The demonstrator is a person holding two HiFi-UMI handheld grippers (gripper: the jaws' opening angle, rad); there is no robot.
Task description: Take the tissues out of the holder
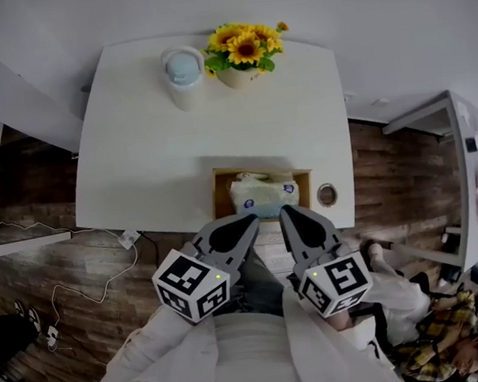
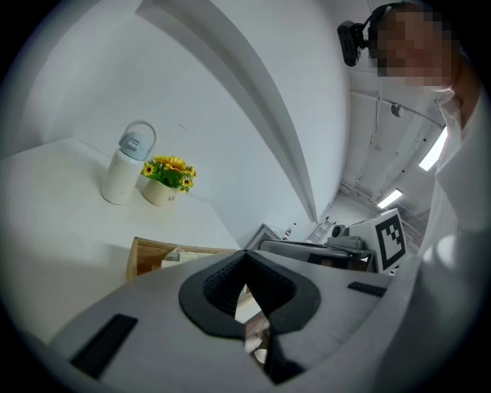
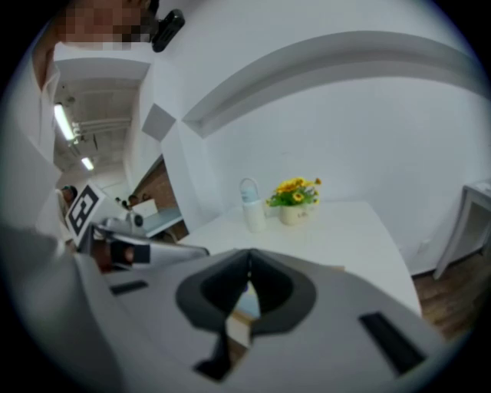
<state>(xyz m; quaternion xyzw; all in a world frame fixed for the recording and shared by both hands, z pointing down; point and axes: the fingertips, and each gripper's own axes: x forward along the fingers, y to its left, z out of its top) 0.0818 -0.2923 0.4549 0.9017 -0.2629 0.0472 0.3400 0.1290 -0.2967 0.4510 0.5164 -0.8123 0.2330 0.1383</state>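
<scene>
Bright even light, fisheye edges, soft focus

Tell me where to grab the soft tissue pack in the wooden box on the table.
Probably best: pinch the raised top of the white-and-blue soft tissue pack, coming from straight above. The open-topped wooden holder walls in its sides, leaving only the top exposed.

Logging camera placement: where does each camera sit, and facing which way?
Head view: on the person's head, facing steeply down at table, tissue holder, left gripper, right gripper, coat.
Left gripper view: on that gripper, along its shut jaws toward the bottle; coat at right.
Right gripper view: on that gripper, along its shut jaws toward the flowers; coat at left.
All share bottle and flowers.
</scene>
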